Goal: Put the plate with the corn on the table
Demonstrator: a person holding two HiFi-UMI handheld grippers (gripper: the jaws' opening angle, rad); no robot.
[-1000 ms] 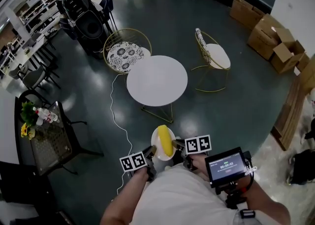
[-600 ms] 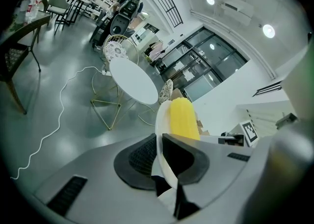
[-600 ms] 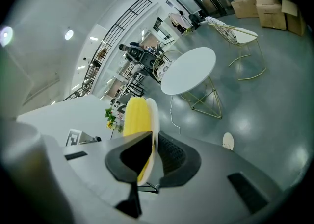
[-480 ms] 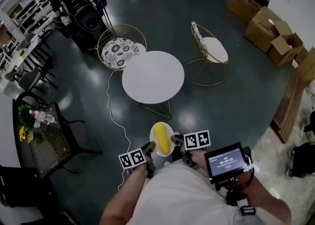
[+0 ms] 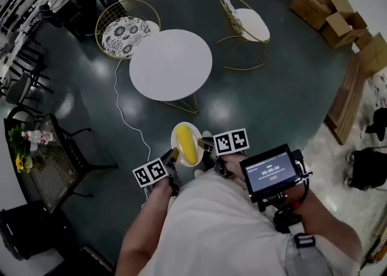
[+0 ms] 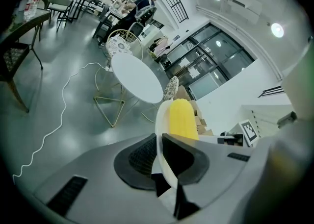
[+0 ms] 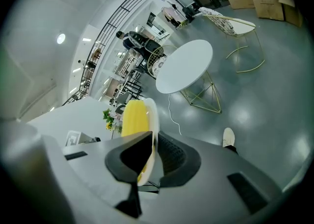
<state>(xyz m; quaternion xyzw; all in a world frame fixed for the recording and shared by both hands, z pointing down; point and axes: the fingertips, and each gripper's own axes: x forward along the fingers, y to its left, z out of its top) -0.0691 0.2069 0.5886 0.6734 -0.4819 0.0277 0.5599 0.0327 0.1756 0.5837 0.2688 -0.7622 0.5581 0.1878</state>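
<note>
Overhead, the left gripper point(image 5: 173, 157) and right gripper point(image 5: 204, 145) pinch opposite rims of the plate point(image 5: 175, 138), which hangs between them above the floor point(image 5: 272, 87) with the corn point(image 5: 186, 145) on it; the table point(image 5: 171, 64) stands well ahead of both, so this looks like the carry. Along the left jaws, they clamp the plate's edge, corn just beyond; along the right jaws, the same mirrored, the plate seemingly level, though the wide lens blurs that; next, it should go forward over the table, flat, then down.
</note>
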